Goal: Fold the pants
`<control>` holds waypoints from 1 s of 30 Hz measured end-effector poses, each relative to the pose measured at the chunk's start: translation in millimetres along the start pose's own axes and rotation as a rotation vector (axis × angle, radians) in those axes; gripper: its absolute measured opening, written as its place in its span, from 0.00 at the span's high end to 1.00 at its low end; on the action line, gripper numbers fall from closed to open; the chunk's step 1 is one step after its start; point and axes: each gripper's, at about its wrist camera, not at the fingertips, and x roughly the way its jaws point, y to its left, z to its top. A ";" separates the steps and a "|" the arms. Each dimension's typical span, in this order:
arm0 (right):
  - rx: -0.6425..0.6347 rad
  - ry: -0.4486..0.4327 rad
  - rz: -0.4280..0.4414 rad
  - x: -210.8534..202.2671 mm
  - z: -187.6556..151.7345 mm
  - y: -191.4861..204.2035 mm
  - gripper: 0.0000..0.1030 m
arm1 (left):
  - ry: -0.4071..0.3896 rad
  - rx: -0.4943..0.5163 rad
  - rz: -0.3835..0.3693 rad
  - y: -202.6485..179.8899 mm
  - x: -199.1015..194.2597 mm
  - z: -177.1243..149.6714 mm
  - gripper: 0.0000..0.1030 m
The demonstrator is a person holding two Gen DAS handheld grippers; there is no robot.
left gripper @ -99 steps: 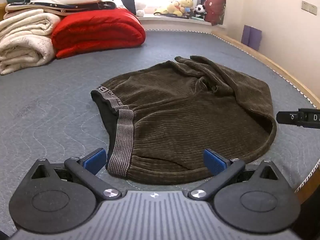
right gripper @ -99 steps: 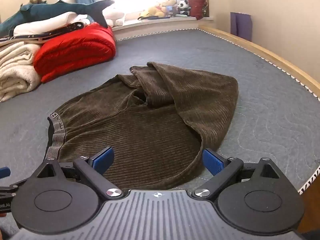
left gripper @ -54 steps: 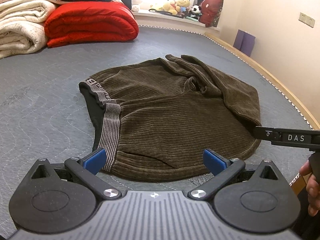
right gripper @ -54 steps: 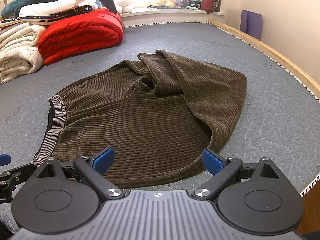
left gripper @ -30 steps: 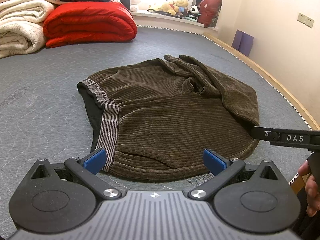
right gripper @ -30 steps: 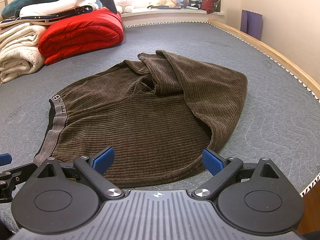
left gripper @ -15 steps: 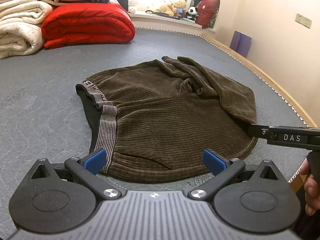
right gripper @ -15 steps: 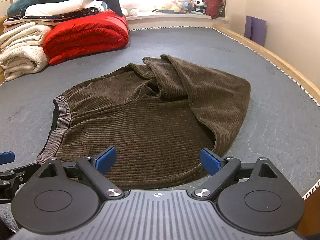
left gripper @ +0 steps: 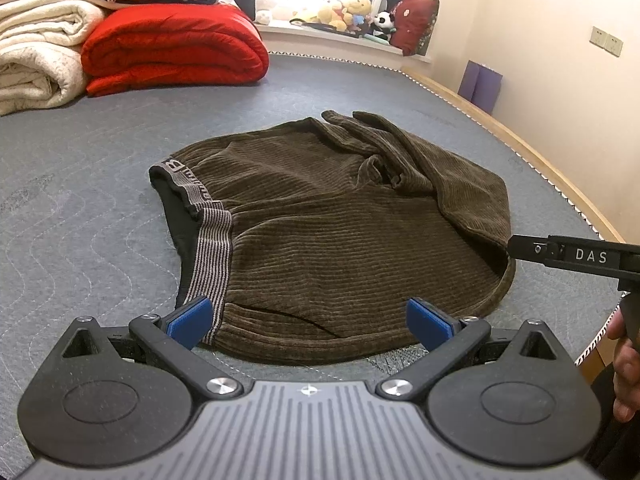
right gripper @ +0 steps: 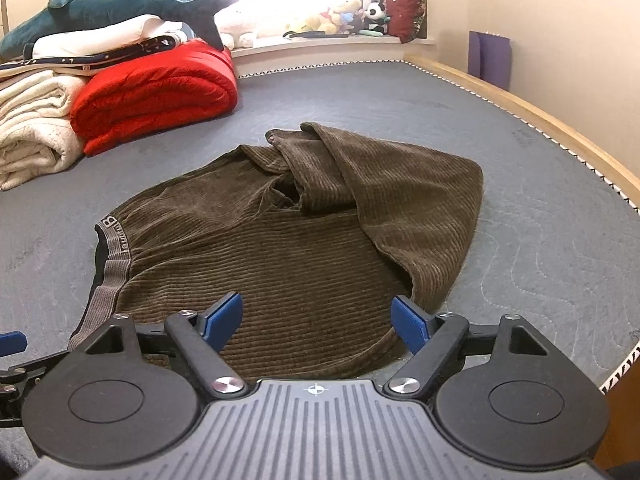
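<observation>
Brown corduroy pants (left gripper: 340,232) lie folded over on the grey quilted bed, with the grey striped waistband (left gripper: 210,248) at the left. They also show in the right wrist view (right gripper: 320,248). My left gripper (left gripper: 308,318) is open and empty, just above the near hem by the waistband corner. My right gripper (right gripper: 318,318) is open and empty, over the near right part of the pants. The right gripper's black side (left gripper: 576,258) shows at the pants' right fold in the left wrist view.
A red quilt (left gripper: 172,46) and cream blankets (left gripper: 36,72) are stacked at the far left. Plush toys (left gripper: 348,10) line the window sill. The bed's wooden edge (left gripper: 532,152) runs along the right. Grey mattress (right gripper: 540,240) surrounds the pants.
Both grippers have edged forward over the pants' near hem. The right gripper's jaws have narrowed slightly. The pants have not moved.
</observation>
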 end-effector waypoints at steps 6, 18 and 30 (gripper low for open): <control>0.000 0.014 0.017 0.7 0.2 -0.9 0.34 | -0.004 0.004 0.002 -0.5 0.8 -0.1 0.00; -0.027 -0.008 0.046 -3.0 -1.3 5.2 0.47 | -0.049 0.052 -0.022 -8.1 -5.4 -3.6 0.15; 0.023 -0.075 0.075 -1.4 8.7 28.6 0.49 | -0.018 0.155 -0.213 39.1 -33.6 26.5 0.90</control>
